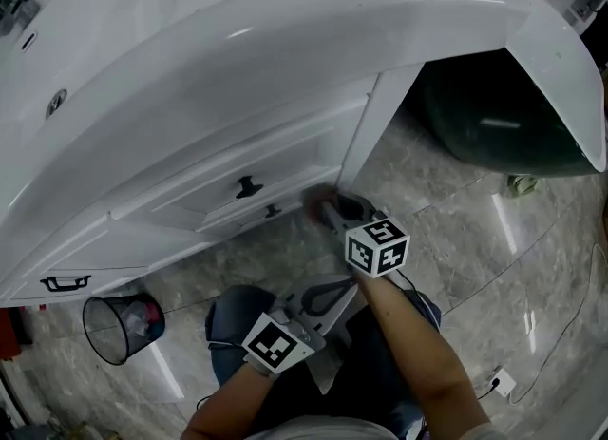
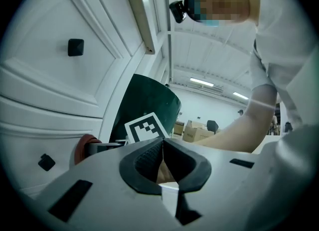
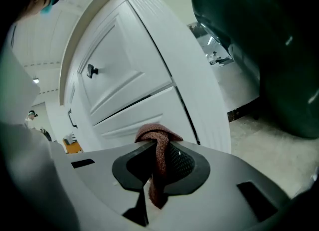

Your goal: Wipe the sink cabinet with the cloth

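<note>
Our right grey two-jaw gripper point(image 3: 157, 144) reaches toward 11 o'clock on an outstretched bare forearm point(image 1: 418, 345), jaws pinching a reddish-brown woven cloth point(image 3: 159, 162). Our left grey two-jaw gripper point(image 2: 162, 145) sits at 6 o'clock, jaws together.

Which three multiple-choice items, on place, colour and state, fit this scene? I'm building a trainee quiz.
1. Where is the cloth? A on the floor; B in the right gripper; C in the wire wastebasket.
2. What colour are the knobs? A black; B gold; C white.
3. How is the left gripper? A wide open; B shut on the cloth; C shut, empty.
Key: 1 B, cloth pinched in its jaws; 2 A, dark against the white sink cabinet; 3 C, jaws together, nothing between.
</note>
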A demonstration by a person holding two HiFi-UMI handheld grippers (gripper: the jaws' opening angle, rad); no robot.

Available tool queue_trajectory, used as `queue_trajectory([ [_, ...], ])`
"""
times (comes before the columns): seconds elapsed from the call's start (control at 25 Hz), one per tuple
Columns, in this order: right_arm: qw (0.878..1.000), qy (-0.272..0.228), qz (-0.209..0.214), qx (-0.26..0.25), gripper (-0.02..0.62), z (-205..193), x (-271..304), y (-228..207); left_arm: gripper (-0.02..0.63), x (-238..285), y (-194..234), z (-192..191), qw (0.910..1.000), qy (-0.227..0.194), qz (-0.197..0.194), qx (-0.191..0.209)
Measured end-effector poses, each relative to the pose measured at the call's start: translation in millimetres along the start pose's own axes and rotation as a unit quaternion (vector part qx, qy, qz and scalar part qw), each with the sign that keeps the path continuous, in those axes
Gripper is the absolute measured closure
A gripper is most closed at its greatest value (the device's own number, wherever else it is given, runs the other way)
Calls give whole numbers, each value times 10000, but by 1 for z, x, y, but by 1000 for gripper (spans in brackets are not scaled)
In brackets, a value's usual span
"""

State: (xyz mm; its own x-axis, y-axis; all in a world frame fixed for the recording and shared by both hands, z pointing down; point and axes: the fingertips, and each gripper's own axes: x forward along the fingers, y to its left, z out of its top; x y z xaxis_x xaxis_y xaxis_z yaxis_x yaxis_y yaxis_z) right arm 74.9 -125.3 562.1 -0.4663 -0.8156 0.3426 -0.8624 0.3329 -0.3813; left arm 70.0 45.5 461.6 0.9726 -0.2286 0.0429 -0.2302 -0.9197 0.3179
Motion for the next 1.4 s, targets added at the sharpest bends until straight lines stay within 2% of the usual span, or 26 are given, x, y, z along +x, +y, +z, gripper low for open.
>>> queue_trajectory([
  [0.16,9996,-100,251,-74,538,4,11,15,595,5,-3,-2,10000,27,-74,49],
  [0.32,9997,-206,125,29,538,3,18,14,595,7,-8,-3,9998,38,-136,101],
  [0.44,9997,-206,118,74,538,5,20,13,595,4,-4,-5,9999,102,-61,-54],
  [0.72,9992,1,178,354,541,-6,29,14,595,6,0,-4,9999,31,-64,-74],
  [0.96,9993,70,91,353,543,-8,30,14,595,2,-4,-3,10000,41,-65,22],
  [1.2,9907,349,101,1311,543,-35,41,3,595,-2,-3,-1,9999,35,2,149],
  [1.4,9859,603,-3,1559,543,-54,51,-5,595,-1,-5,-1,9999,43,10,152],
])
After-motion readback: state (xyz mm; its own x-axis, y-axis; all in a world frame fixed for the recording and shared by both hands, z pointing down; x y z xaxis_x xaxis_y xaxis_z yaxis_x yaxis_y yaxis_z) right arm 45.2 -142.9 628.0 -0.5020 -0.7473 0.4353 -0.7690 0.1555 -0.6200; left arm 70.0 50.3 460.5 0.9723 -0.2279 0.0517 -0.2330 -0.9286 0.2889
